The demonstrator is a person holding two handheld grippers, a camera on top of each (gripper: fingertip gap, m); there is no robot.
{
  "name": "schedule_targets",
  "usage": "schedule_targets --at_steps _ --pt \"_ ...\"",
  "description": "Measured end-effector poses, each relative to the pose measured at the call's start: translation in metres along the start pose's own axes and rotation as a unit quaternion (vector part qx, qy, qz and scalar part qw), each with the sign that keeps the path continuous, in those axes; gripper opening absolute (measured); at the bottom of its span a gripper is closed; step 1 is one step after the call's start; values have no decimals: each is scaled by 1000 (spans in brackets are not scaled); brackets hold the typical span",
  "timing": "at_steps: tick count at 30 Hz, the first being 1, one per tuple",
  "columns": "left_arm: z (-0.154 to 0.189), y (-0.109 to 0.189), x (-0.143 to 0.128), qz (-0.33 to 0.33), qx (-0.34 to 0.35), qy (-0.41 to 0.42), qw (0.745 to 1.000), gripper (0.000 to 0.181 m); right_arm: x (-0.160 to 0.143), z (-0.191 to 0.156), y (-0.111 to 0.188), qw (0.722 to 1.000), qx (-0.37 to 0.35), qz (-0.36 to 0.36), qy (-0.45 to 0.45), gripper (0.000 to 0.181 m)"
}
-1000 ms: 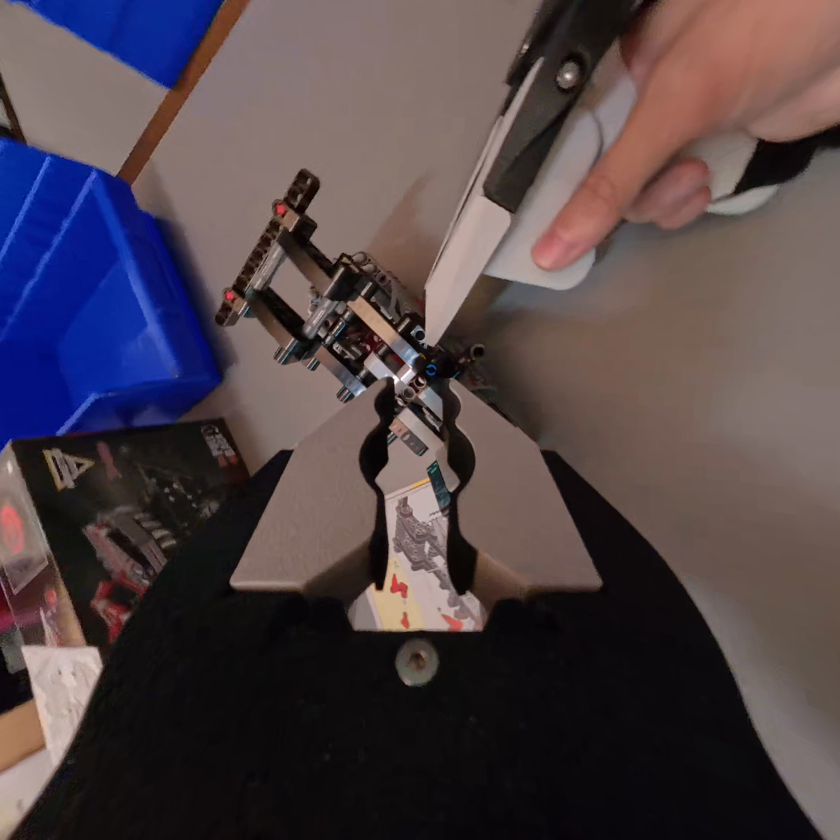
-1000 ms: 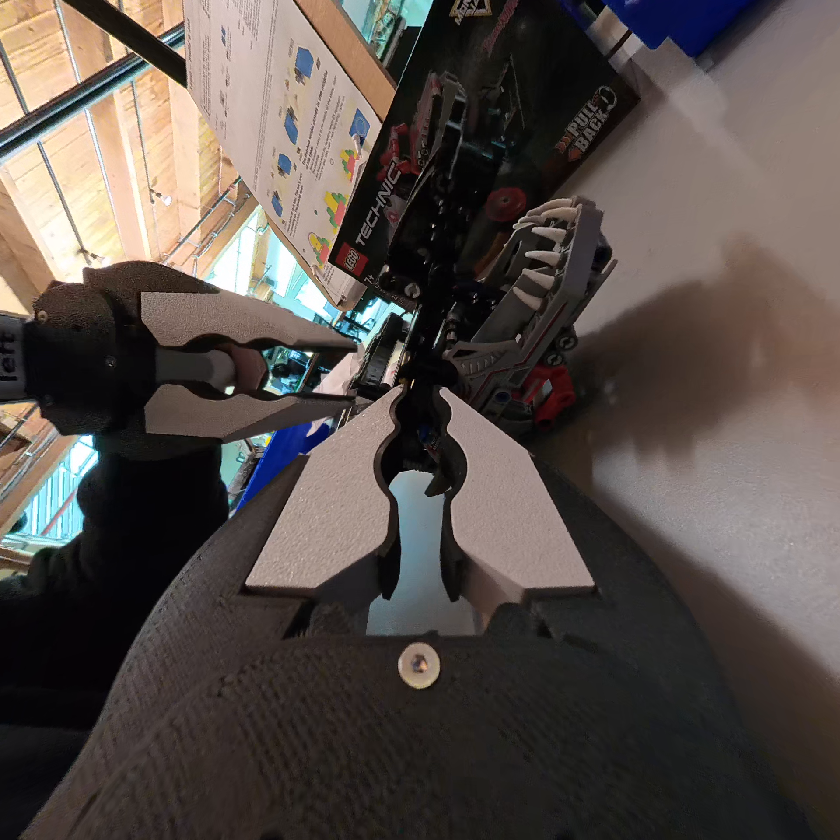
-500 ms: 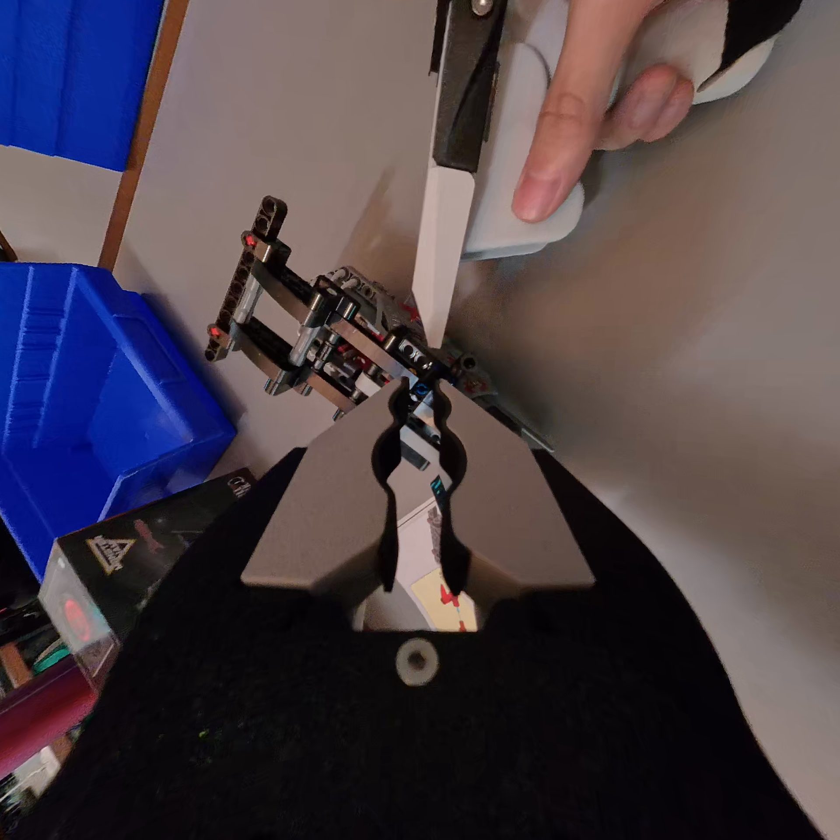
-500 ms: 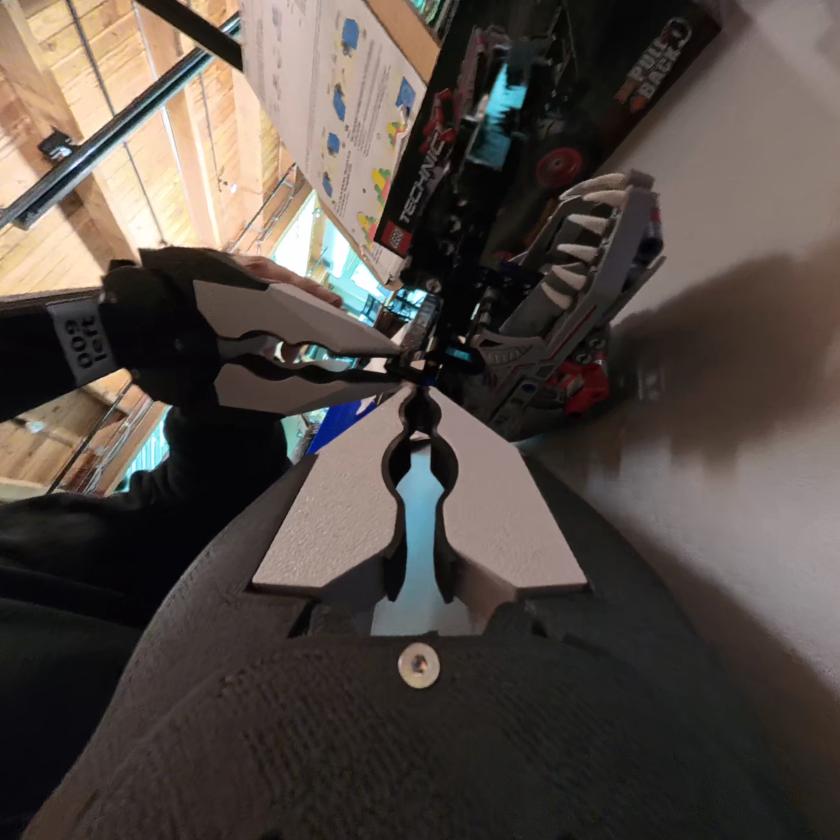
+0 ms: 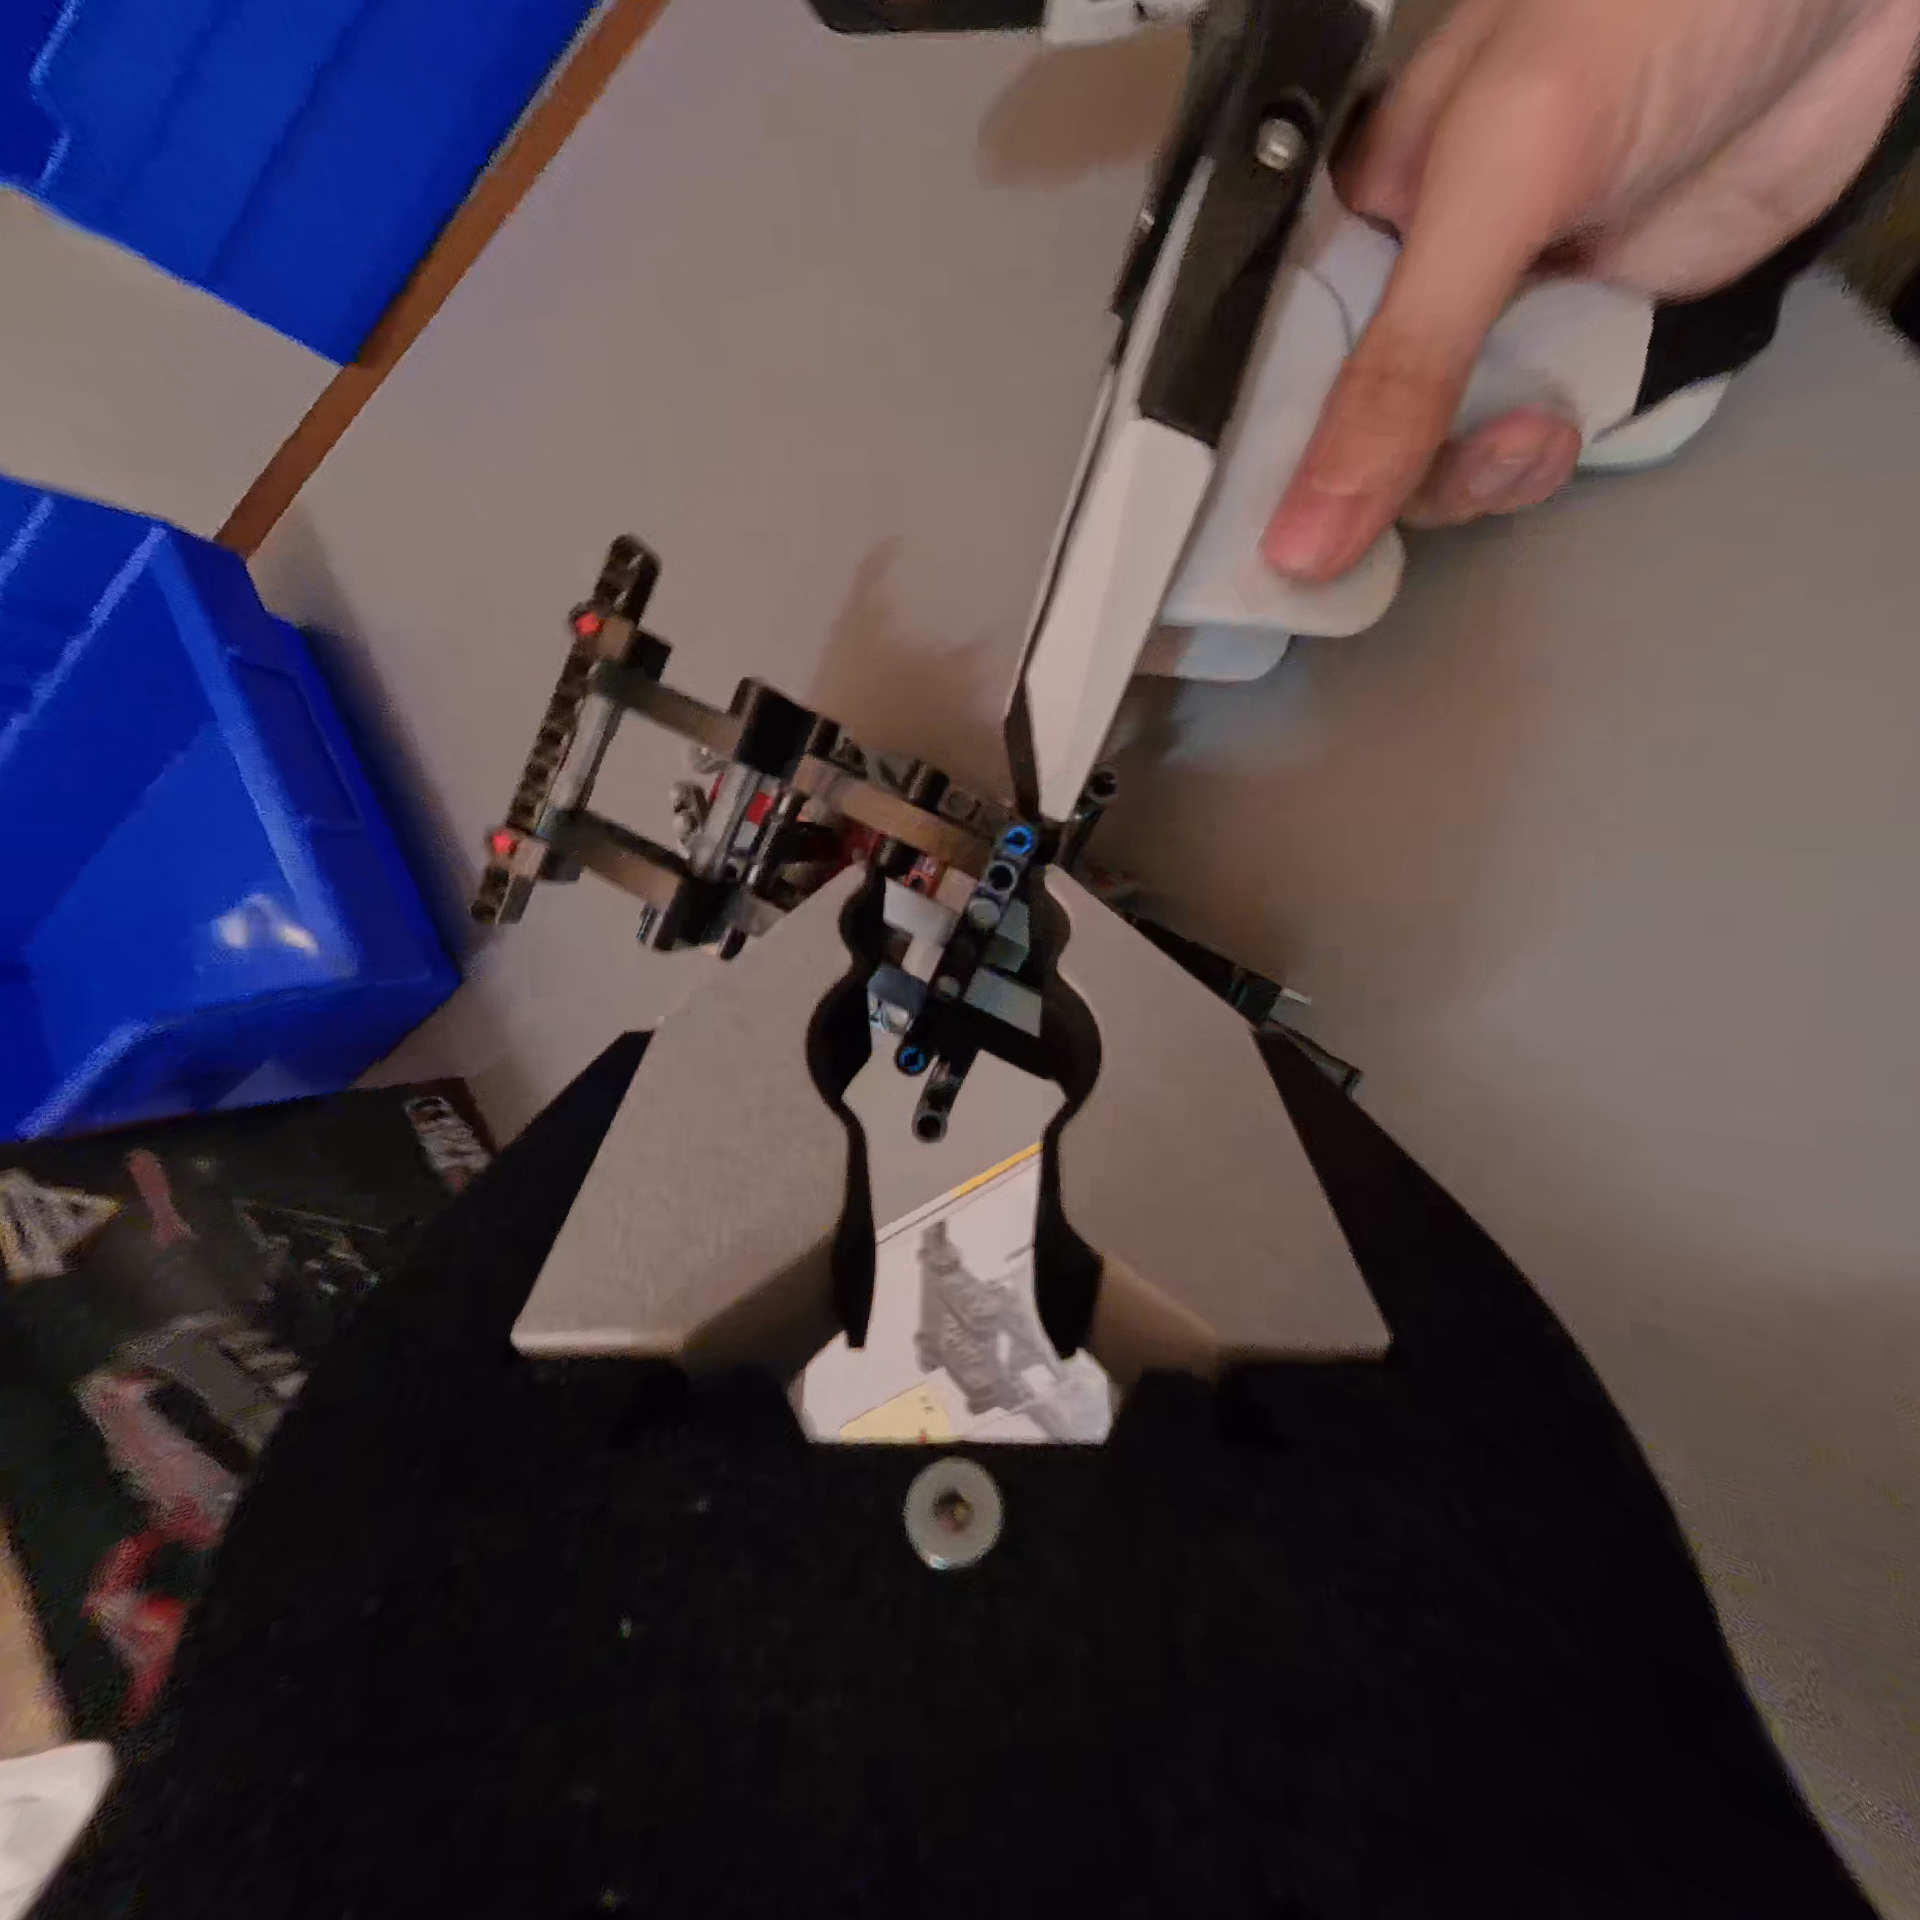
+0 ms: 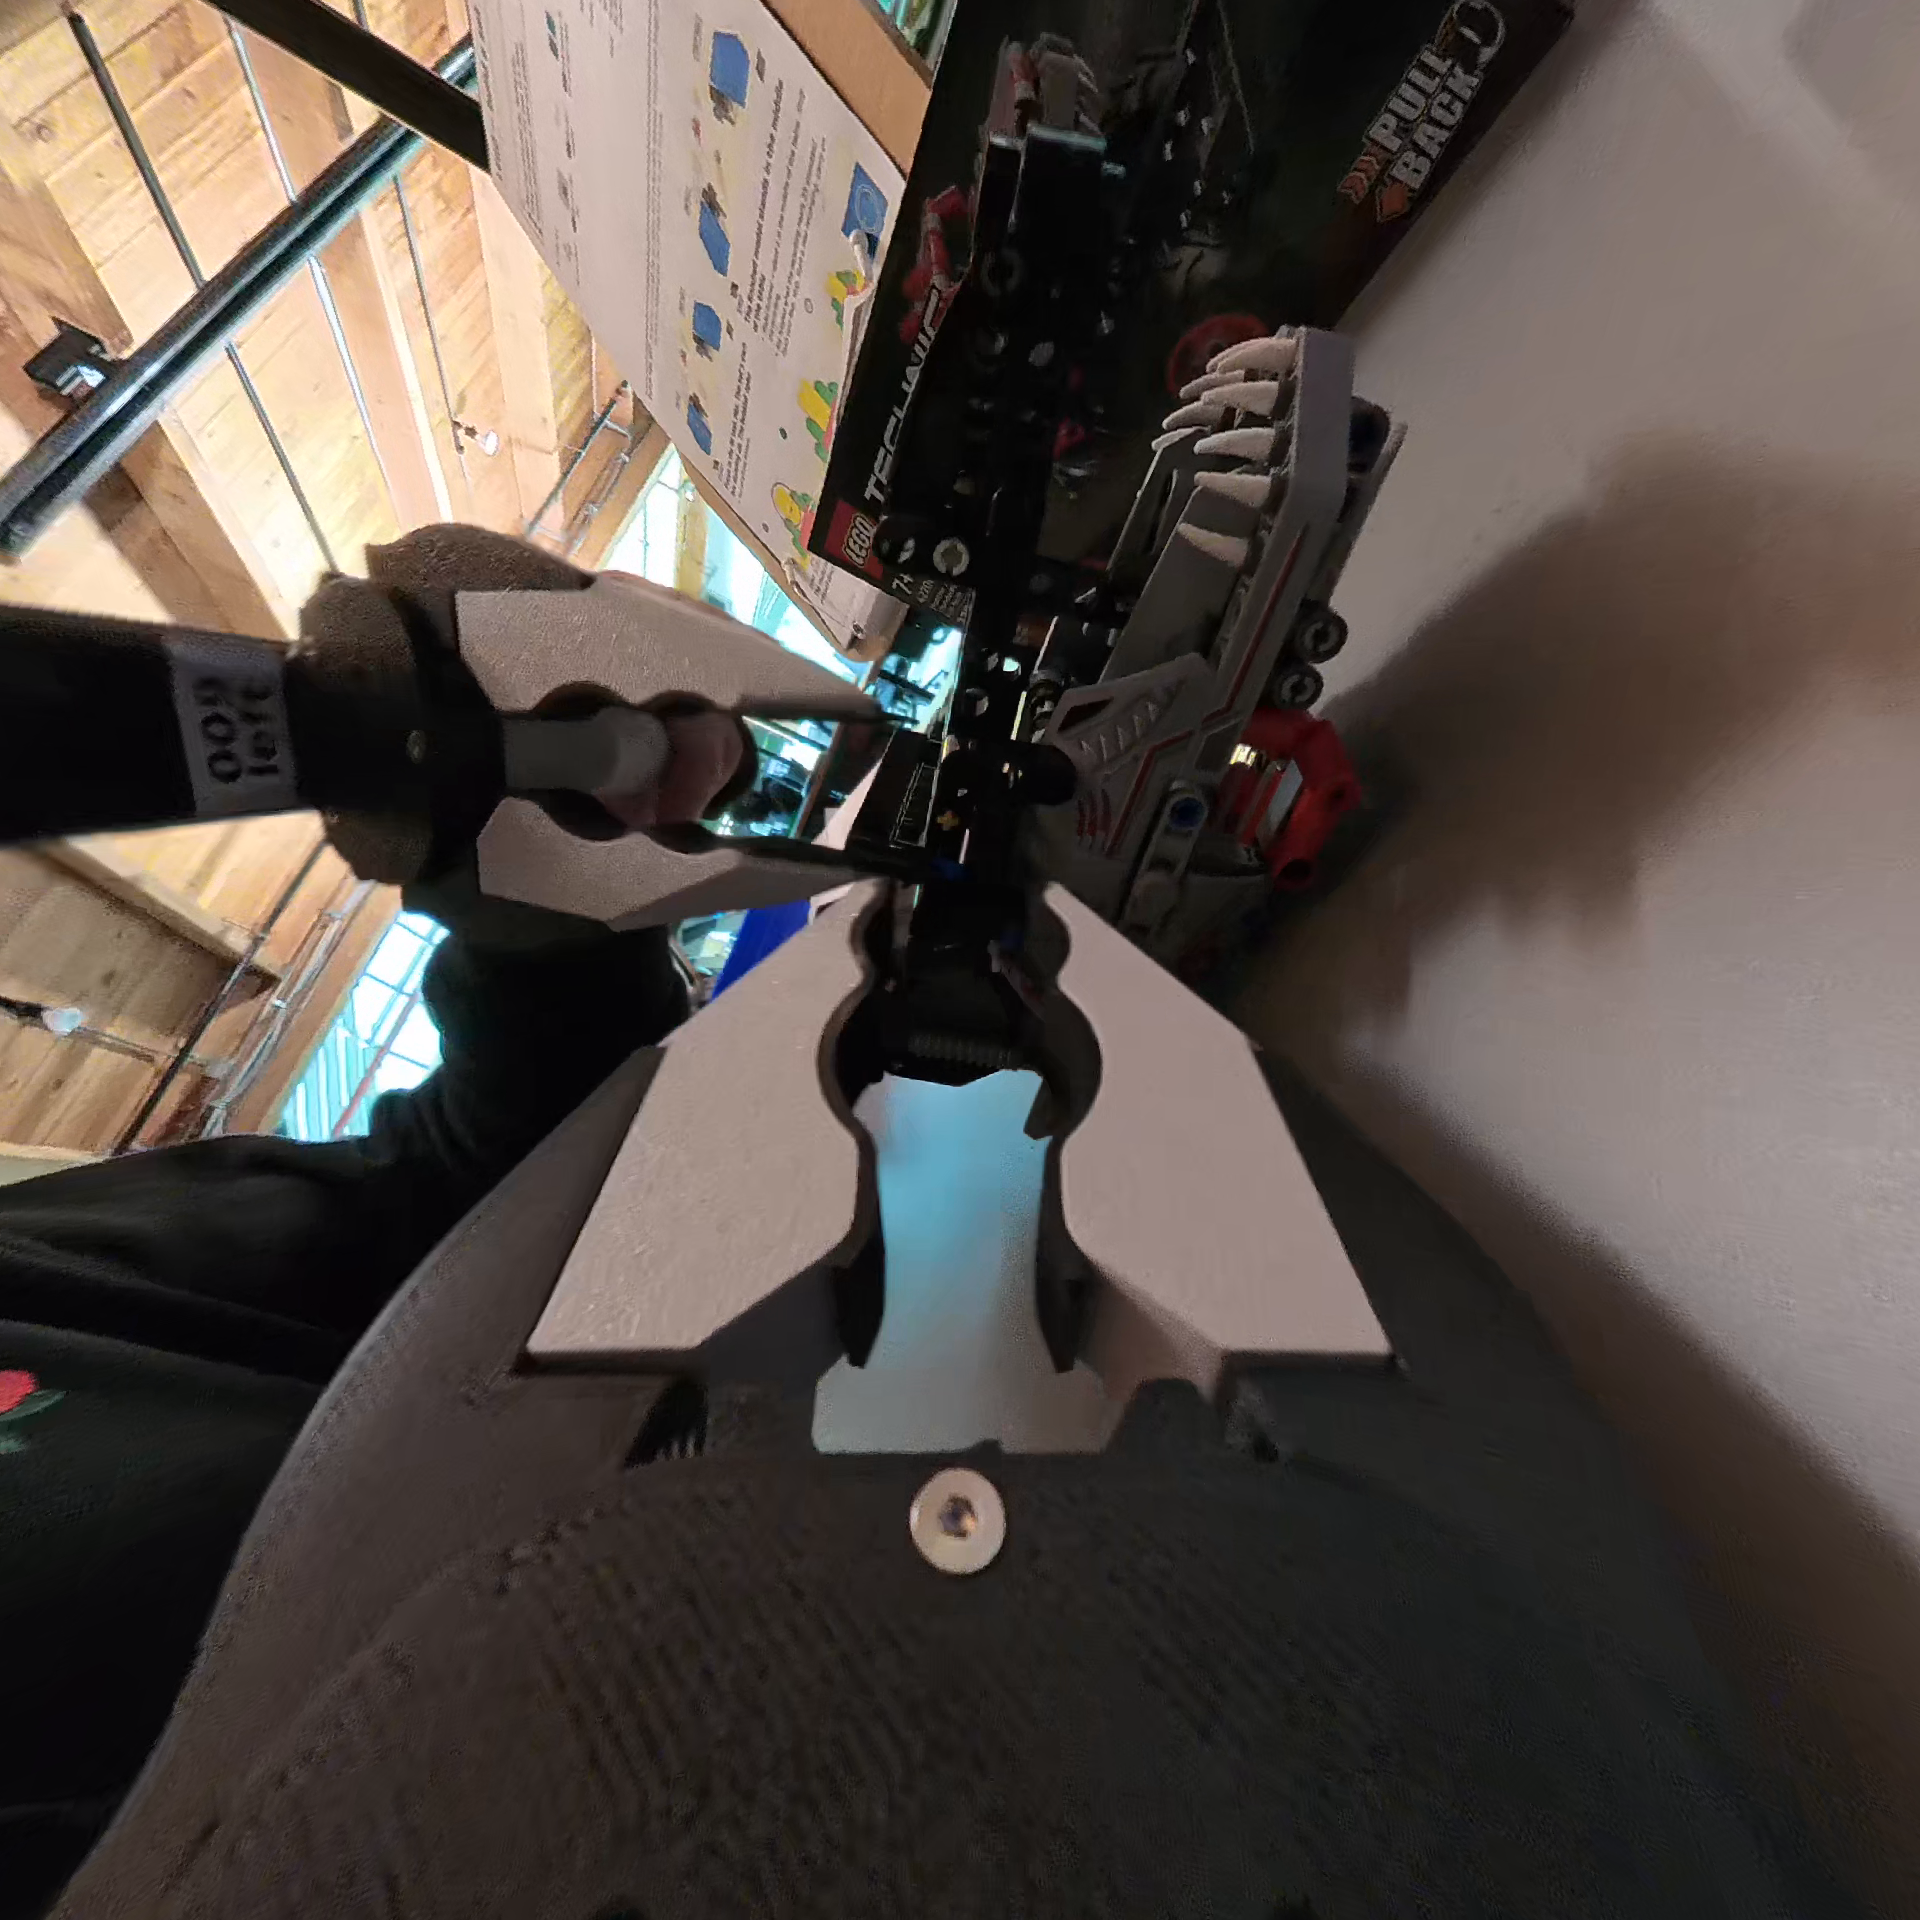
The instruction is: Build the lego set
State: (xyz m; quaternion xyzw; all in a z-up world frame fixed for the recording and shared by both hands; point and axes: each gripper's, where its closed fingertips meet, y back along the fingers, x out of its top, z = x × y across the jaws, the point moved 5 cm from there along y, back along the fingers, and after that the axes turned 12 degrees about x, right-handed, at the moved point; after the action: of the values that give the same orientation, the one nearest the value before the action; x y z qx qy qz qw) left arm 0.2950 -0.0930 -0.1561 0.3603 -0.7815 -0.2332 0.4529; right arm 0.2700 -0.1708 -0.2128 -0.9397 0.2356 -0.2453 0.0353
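we clamp both the left gripper (image 5: 951, 914) and right gripper (image 6: 956, 925) on the lego chassis (image 5: 748, 810) (light, fragile) at its stiff end beam.

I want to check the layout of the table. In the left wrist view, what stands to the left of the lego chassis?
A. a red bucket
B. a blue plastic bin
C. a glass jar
B: a blue plastic bin stands left of the lego chassis on the grey table.
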Motion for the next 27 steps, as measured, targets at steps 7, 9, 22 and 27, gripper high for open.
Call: schedule_targets --at_steps 7,9,22,27 --pt "-17 3 -35 35 -12 149 988 39 -1 4 0 1000 -10 -15 -17 46" --pt "-14 0 -38 51 -30 174 983 39 0 3 -1 1000 -5 -5 -25 51" --pt "-1 -9 -32 64 -1 174 983 31 9 2 -4 997 -43 12 -61 59" --pt "5 -7 -35 91 22 175 980 30 8 3 -4 995 -49 29 -77 56"
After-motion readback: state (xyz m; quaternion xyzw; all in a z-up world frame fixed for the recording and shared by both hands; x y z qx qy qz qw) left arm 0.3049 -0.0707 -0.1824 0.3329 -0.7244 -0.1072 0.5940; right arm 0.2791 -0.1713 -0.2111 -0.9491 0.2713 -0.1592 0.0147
